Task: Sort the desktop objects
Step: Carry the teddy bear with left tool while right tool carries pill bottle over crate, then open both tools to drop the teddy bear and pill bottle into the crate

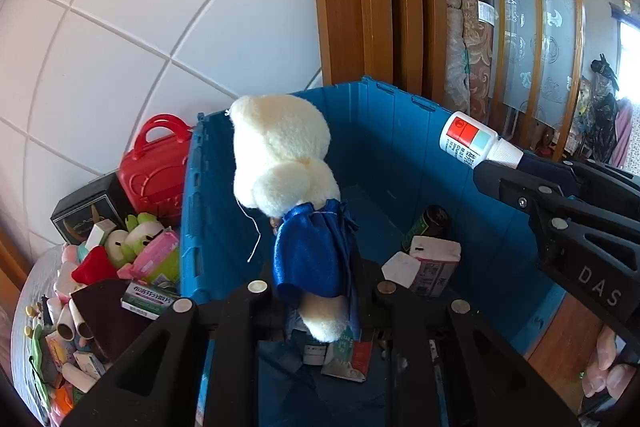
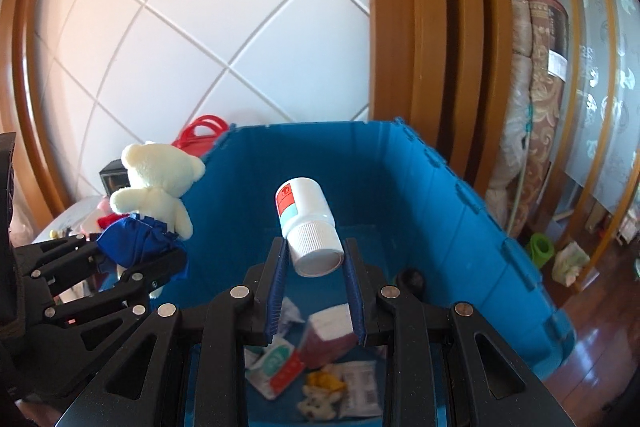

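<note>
Big blue bin is filling most of both views, hard ribbed plastic with a notched rim. Lying on its floor: a pink-and-white box, a dark can, a red-and-green packet, some crumpled wrappers and a small spotted toy, so plenty of bare floor is still showing toward the far wall.

Left claw is pinching a fluffy cream bear by its shiny blue satin skirt, and the bear is hanging in the air at the bin's left rim in the right wrist view. Right claw is gripping a smooth white bottle by its ribbed cap between blue pads, red and pale blue label up, hanging over the middle of the bin and well clear of the walls.

Lower left of the left wrist view, the surface is sitting packed with small stuff, with a red toy case and a black box just outside the bin's left wall. White tiled wall is sitting behind, wooden frames to the right.
</note>
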Available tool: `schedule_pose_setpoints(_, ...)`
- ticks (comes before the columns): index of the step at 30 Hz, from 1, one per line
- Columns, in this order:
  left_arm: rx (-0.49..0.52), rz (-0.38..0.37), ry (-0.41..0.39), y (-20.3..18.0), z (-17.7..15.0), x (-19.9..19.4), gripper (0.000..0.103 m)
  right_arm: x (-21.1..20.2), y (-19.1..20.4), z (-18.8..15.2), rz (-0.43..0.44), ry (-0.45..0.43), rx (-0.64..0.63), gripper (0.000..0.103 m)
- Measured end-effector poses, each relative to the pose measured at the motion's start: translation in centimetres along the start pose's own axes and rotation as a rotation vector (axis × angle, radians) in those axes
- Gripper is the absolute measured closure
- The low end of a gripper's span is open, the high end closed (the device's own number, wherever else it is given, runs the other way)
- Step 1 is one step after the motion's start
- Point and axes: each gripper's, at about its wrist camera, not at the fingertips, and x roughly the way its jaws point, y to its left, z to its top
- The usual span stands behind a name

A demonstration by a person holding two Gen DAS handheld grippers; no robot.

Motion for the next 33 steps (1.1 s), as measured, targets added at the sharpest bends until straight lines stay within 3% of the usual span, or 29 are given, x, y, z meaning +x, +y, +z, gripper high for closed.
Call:
schedule_pose_setpoints(6, -0.018, -0.088, 0.123, -1.2, 5.3, 4.7, 0.084, 4.1, -4.0, 3.4, -0.005, 0.088, -0.029, 0.076)
schedule_pose_setpoints(10, -0.025, -0.072, 0.303, -1.2, 7.2, 10.6, 0.084, 8.9, -4.6, 4.5, -0.014, 0.242, -0.105, 0.076)
schedule_pose_setpoints(14, -0.006, -0.017, 0.506, -1.3, 5.2, 16.7, 0.084, 14.0, -4.2, 2.4, -0.047, 0.445, -0.234, 0.076)
schedule_pose_setpoints(18, -0.01, -0.058, 0.663, -1.9, 2.6, 19.9, 0.084, 17.5, -4.5, -0.3, -0.027, 0.652, -0.282, 0.076)
schedule_pose_setpoints(20, -0.022, -0.082, 0.724, -1.8, 1.4, 20.7, 0.084, 18.2, -4.6, -1.2, -0.038, 0.711, -0.305, 0.076)
schedule_pose_setpoints(28, -0.041, -0.101, 0.833, -1.2, -0.8, 21.8, 0.078, 18.9, -4.7, -3.2, -0.048, 0.82, -0.351, 0.076)
schedule_pose_setpoints(33, -0.037, -0.094, 0.837, -1.1, -1.0, 21.6, 0.048, 19.4, -5.4, -2.7, -0.066, 0.813, -0.356, 0.075)
